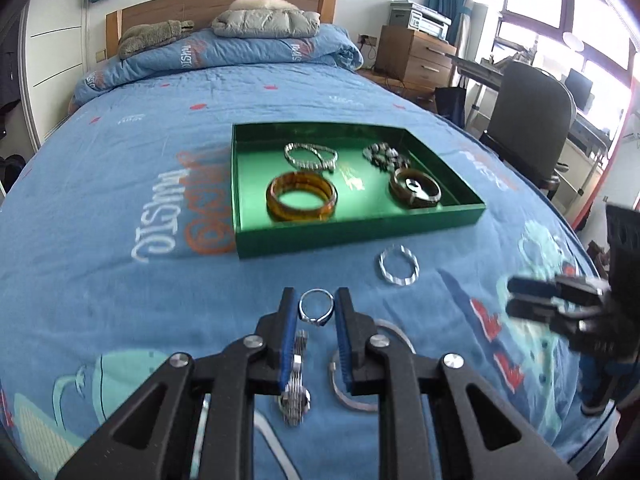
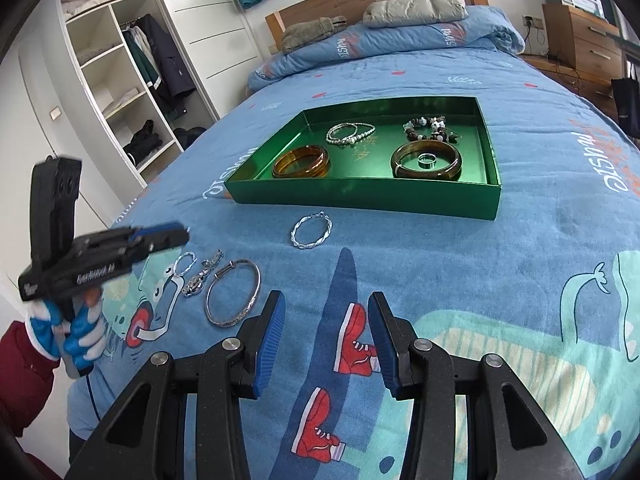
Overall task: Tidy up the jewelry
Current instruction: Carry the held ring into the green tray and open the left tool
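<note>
Silver ring [image 1: 316, 307] between parted left tongs [image 1: 317, 300], untouched on bedspread [image 1: 120, 280]

Bed with blue printed duvet [image 1: 120, 168]; wooden headboard [image 1: 200, 8]; folded grey down jacket [image 1: 266, 22] at the head. Open white wardrobe [image 2: 116, 76] holding hung coats. Wooden drawer unit [image 1: 416, 56], printer [image 1: 424, 18] on top; dark office chair [image 1: 528, 116].
</note>
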`<state>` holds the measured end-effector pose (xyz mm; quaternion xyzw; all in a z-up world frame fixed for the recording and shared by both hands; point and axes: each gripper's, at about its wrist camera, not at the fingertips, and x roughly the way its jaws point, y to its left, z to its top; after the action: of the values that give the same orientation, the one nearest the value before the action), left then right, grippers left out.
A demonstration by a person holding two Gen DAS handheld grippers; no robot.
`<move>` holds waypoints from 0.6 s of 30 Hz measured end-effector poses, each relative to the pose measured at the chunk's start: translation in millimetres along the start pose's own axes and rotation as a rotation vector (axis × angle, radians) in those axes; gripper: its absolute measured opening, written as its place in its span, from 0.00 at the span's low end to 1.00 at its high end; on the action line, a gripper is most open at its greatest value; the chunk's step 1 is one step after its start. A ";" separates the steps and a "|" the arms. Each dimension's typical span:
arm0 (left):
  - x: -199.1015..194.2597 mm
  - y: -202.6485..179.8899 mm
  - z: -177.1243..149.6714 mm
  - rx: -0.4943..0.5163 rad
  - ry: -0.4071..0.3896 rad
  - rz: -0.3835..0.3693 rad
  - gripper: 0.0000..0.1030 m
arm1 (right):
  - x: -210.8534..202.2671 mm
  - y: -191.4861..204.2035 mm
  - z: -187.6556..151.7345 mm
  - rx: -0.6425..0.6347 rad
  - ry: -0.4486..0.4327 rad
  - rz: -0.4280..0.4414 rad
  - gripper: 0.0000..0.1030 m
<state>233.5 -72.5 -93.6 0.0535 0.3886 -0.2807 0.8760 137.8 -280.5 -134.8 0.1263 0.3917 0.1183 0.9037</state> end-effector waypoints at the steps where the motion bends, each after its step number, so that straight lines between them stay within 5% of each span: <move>1: 7.8 0.7 11.6 -0.004 -0.007 0.012 0.17 | -0.1 -1.8 0.3 0.003 -0.001 -0.002 0.42; 8: 67.2 16.3 54.8 -0.067 0.027 0.097 0.17 | -1.8 -14.9 2.0 0.026 -0.007 -0.023 0.42; 18: 82.7 27.5 49.7 -0.081 0.079 0.122 0.18 | 0.6 -19.1 1.2 0.042 -0.006 -0.024 0.42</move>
<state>325.2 -102.3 -121.5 0.0526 0.4300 -0.2084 0.8769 141.3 -298.4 -140.5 0.1408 0.3930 0.0987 0.9033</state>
